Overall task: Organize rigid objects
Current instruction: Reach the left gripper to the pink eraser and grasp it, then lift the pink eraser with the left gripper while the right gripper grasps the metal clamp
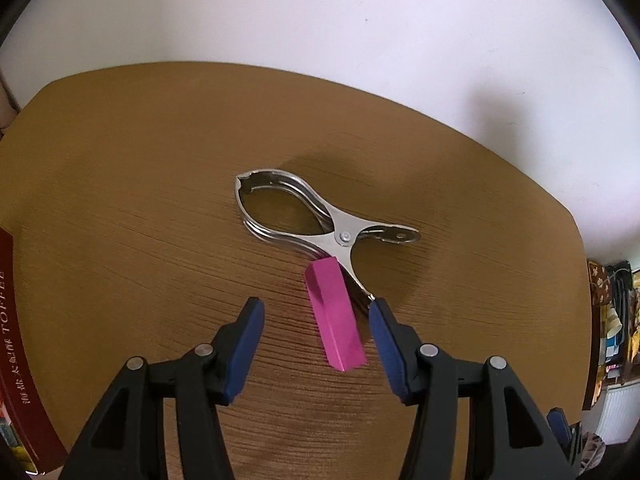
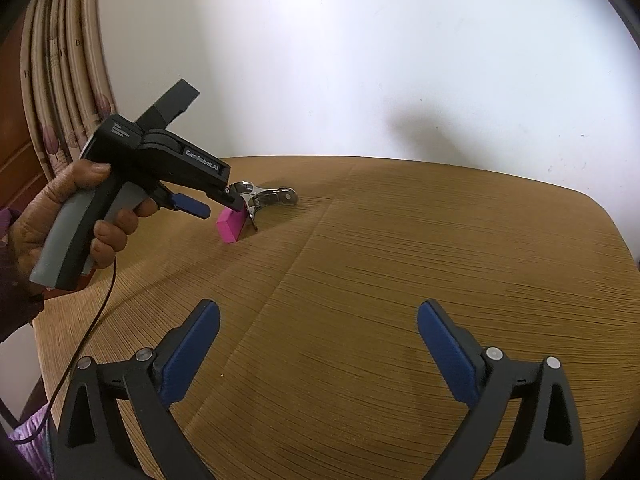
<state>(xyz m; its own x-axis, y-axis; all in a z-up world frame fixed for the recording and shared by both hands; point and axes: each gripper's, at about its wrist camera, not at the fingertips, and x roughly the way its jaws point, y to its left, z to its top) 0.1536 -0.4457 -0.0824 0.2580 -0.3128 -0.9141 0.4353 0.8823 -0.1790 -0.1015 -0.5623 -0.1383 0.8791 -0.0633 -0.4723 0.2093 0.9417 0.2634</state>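
A pink rectangular block [image 1: 336,316] lies on the brown wooden table [image 1: 120,160], one end resting against a handle of a shiny metal spring clamp [image 1: 316,216]. My left gripper [image 1: 316,306] points steeply down over the block. Its blue pads [image 1: 244,348] stand either side of the block without pressing it, so it is open. In the right wrist view the same block [image 2: 230,226] and clamp [image 2: 272,196] sit at the far left, under the left gripper [image 2: 220,206] held by a hand [image 2: 60,208]. My right gripper [image 2: 319,308] stands wide open above bare table [image 2: 400,260], holding nothing.
A dark red box printed TOFFEE [image 1: 16,340] lies at the table's left edge. A white wall runs behind the table. A patterned curtain [image 2: 60,80] hangs at the far left, and a thin cable [image 2: 100,308] trails from the left gripper. Clutter [image 1: 612,320] stands beyond the right edge.
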